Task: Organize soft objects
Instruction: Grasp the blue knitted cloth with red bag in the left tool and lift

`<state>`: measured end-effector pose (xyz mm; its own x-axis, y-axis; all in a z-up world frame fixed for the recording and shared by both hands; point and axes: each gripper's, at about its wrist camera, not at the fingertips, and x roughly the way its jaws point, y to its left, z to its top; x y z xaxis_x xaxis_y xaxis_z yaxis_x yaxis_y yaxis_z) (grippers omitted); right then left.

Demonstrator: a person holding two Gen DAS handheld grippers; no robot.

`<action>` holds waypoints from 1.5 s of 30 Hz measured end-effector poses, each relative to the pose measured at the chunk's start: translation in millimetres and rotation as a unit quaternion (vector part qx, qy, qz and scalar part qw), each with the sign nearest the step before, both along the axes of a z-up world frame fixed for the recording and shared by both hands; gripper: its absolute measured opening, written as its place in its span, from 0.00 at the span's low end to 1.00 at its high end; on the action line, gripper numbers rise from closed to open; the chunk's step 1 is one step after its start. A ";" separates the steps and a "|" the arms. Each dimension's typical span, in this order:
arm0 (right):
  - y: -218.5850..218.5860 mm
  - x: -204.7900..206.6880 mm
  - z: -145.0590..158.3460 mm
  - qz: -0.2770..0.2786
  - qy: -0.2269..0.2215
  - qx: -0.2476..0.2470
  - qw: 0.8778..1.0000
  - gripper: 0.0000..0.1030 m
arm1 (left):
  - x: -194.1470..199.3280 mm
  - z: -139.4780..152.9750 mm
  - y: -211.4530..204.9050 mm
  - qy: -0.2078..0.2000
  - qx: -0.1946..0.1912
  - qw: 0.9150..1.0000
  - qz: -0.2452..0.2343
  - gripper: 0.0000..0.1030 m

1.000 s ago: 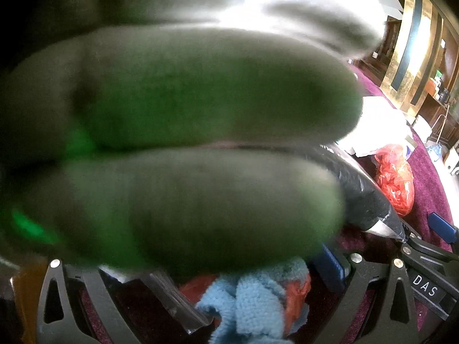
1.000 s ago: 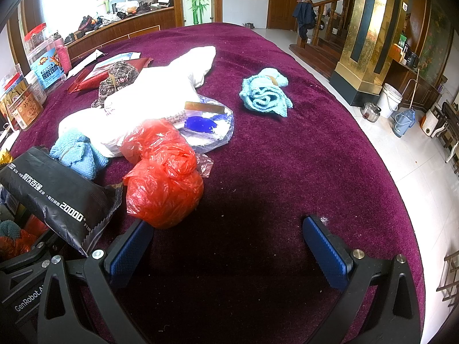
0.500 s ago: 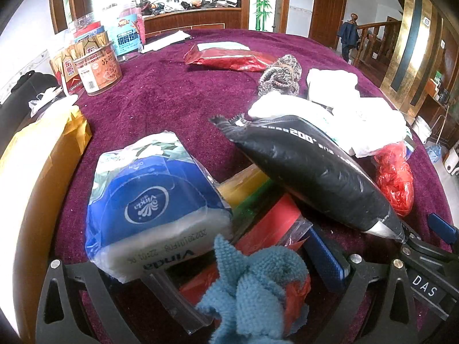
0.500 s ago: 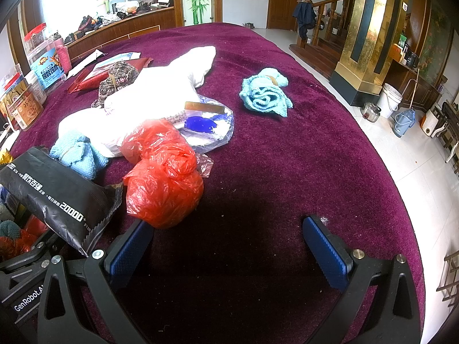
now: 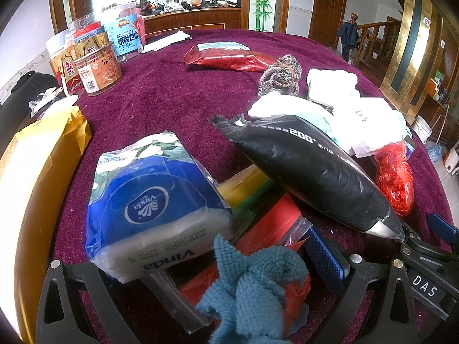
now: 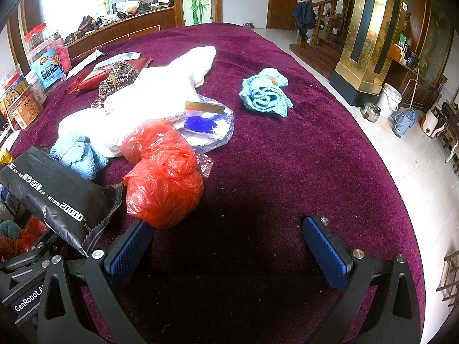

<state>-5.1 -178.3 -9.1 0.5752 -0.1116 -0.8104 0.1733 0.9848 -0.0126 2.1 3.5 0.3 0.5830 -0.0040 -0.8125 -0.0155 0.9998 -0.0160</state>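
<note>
In the left wrist view my left gripper (image 5: 229, 269) is open over a pile: a blue Vinda tissue pack (image 5: 152, 206), a dark blue knitted cloth (image 5: 252, 286) on a red and green plastic packet (image 5: 266, 218), and a black pouch (image 5: 312, 169). Its left finger is hidden under the tissue pack; the right blue pad (image 5: 327, 258) shows. In the right wrist view my right gripper (image 6: 229, 252) is open and empty over bare carpet. A red plastic bag (image 6: 163, 175) lies by its left pad (image 6: 129, 252). A light blue towel (image 6: 265, 93) lies farther off.
The purple carpeted table (image 6: 287, 172) also holds white bags (image 6: 155, 94), a clear plastic bag (image 6: 206, 126), a second light blue cloth (image 6: 77, 154), a brown knitted item (image 5: 281, 74), a red packet (image 5: 226, 57), jars (image 5: 97, 66) at the far left and a gold bag (image 5: 37, 166).
A blurred green thing that filled the left wrist view one second ago has gone, uncovering the pile. The right gripper has not moved.
</note>
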 end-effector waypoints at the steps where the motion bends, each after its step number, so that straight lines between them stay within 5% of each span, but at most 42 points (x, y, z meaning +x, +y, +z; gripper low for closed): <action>1: 0.0 0.1 0.0 0.000 0.000 0.000 1.000 1.00 | 0.0 0.0 0.0 0.000 -0.001 1.000 0.000 0.99; 14: 0.3 1.7 -2.4 0.008 0.001 -0.001 1.000 1.00 | -19.9 3.1 1.4 0.062 0.006 0.996 -0.062 0.99; 20: -13.3 -9.8 4.2 0.061 0.012 0.042 0.997 1.00 | -23.7 3.2 2.2 0.043 -0.001 0.997 -0.064 0.99; 23: 2.6 -12.0 2.9 0.075 0.036 -0.003 0.997 1.00 | -27.3 3.2 1.2 0.030 0.002 0.998 -0.059 1.00; 28: 3.3 -15.2 4.1 0.073 0.037 0.005 0.997 1.00 | -24.0 4.1 0.7 0.040 0.006 0.996 -0.073 0.99; 31: -4.7 -26.3 16.5 0.060 0.026 0.027 0.998 0.90 | -26.5 9.1 12.0 0.050 -0.027 0.995 -0.085 0.95; 34: -14.4 -57.0 59.8 0.042 -0.092 0.033 0.994 0.90 | -42.5 26.4 33.8 0.027 -0.076 0.994 -0.078 0.89; 37: -24.3 -78.4 85.6 0.055 -0.202 0.098 0.973 1.00 | -73.7 59.4 61.5 -0.063 -0.097 0.992 -0.055 0.90; 41: -15.4 -42.8 65.0 0.065 -0.125 0.108 0.984 0.97 | -107.1 87.7 101.1 -0.144 -0.111 0.983 -0.004 1.00; 45: -16.5 -33.7 38.0 0.036 -0.132 0.106 0.985 0.96 | -111.0 84.6 107.8 -0.110 -0.101 0.989 -0.017 1.00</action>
<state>-38.8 -194.8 28.9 0.7687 0.0937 -0.6327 0.0723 0.9701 0.2315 -108.9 111.3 85.0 0.7421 -0.1758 -0.6468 0.0435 0.9756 -0.2152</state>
